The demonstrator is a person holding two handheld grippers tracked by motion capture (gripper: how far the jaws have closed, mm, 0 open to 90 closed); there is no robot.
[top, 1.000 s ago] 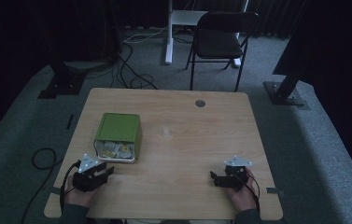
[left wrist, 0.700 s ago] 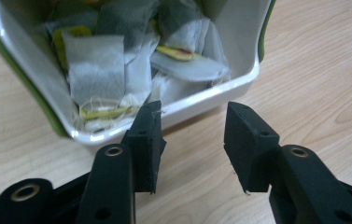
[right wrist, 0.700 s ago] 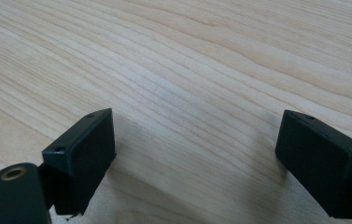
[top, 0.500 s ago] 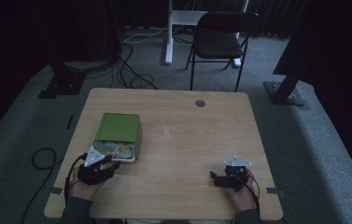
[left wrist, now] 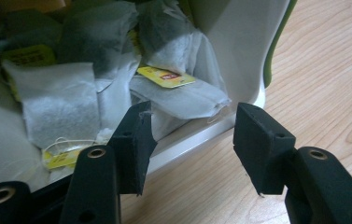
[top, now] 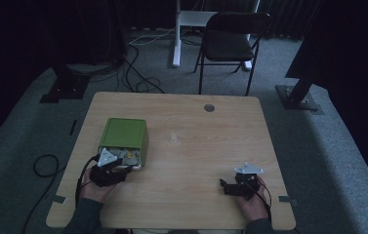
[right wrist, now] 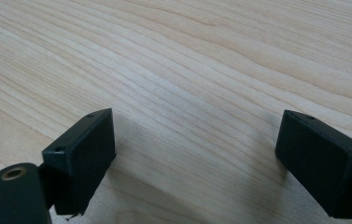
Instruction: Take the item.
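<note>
My left claw (left wrist: 190, 135) is open and holds nothing, right at the mouth of the green box (top: 123, 139). Up close I see tea bags (left wrist: 59, 105) inside. My right claw (right wrist: 197, 158) sits wide open over bare table (top: 196, 146).

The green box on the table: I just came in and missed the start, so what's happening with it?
A person holds a tool in each hand at a wooden table. The left tool is open at the mouth of the green box, which lies on its side, full of tea bags; none is gripped yet. The right tool is open over bare wood, away from the box.
</note>
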